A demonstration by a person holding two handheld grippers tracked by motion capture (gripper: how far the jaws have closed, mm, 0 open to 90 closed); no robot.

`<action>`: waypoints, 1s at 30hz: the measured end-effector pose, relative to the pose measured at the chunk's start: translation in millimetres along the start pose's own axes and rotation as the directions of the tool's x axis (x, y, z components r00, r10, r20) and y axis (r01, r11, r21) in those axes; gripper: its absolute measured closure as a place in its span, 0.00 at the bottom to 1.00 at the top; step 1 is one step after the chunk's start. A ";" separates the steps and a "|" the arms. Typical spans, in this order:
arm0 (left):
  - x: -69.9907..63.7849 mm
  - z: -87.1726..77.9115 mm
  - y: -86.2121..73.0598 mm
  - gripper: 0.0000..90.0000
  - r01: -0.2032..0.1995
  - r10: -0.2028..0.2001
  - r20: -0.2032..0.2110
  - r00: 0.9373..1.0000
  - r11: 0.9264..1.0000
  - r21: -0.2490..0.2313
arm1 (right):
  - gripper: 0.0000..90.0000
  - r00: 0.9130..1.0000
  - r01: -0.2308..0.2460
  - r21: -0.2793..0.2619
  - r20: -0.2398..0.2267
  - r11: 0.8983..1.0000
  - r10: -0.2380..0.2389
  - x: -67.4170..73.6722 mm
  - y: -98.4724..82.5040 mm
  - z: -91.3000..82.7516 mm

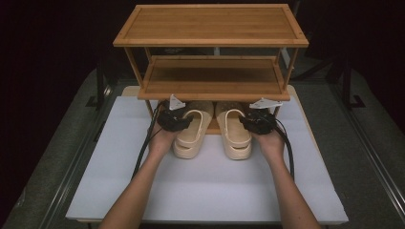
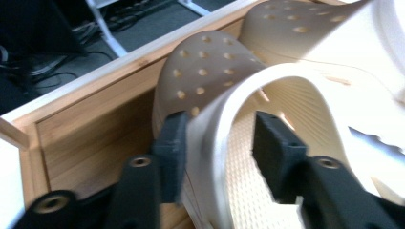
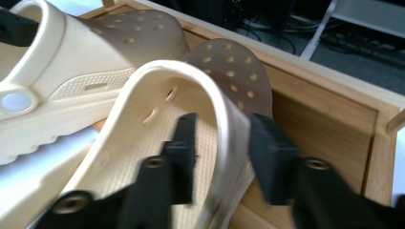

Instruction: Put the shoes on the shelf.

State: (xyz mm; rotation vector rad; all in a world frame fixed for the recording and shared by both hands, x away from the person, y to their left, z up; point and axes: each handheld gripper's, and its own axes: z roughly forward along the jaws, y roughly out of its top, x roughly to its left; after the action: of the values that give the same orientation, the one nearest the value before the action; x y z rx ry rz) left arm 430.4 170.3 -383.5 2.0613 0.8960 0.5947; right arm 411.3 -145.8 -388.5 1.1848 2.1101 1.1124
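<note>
Your forearms are bare, with no sleeves in the high view. Each hand holds a black gripper: the left gripper [image 1: 183, 122] and right gripper [image 1: 244, 122] each carry a grey 3-cornered plate and trail a black cable. Close up, each has 2 blocky black jaws with round metal-ringed screw holes.

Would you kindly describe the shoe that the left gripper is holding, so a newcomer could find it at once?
Start at the bamboo rack at the back of the white table. Two cream clogs lie side by side with their toes under its lowest shelf. The one meant is the left clog, whose outer rim sits between the jaws of the left gripper; its twin is held by the right gripper.
</note>
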 end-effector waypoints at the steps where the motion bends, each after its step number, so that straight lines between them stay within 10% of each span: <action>1: 1.6 -4.5 -0.2 0.50 0.001 -0.001 0.010 1.000 1.000 -0.005 | 0.57 1.000 -0.007 0.003 -0.011 1.000 0.007 -1.4 -0.3 -2.8; 8: 15.2 -37.0 -7.1 0.22 0.038 -0.038 0.146 0.989 0.999 0.005 | 0.33 0.992 -0.065 0.013 -0.105 0.998 0.065 -11.1 -8.5 -32.4; 17: 18.9 -67.2 -40.2 0.00 -0.020 0.012 0.238 0.971 0.999 0.035 | 0.06 0.977 -0.028 0.070 -0.207 0.997 0.042 -15.4 -36.5 -57.7; 30: 13.5 -50.6 -77.6 0.00 -0.067 0.034 0.308 0.951 0.993 0.095 | 0.01 0.950 0.028 0.103 -0.311 0.994 0.005 -1.7 -68.8 -45.6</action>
State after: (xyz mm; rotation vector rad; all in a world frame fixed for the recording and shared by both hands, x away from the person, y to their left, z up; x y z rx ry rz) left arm 375.2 238.5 -416.2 2.1996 0.7061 0.2469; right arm 347.0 -186.8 -420.1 1.1002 2.4367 1.2659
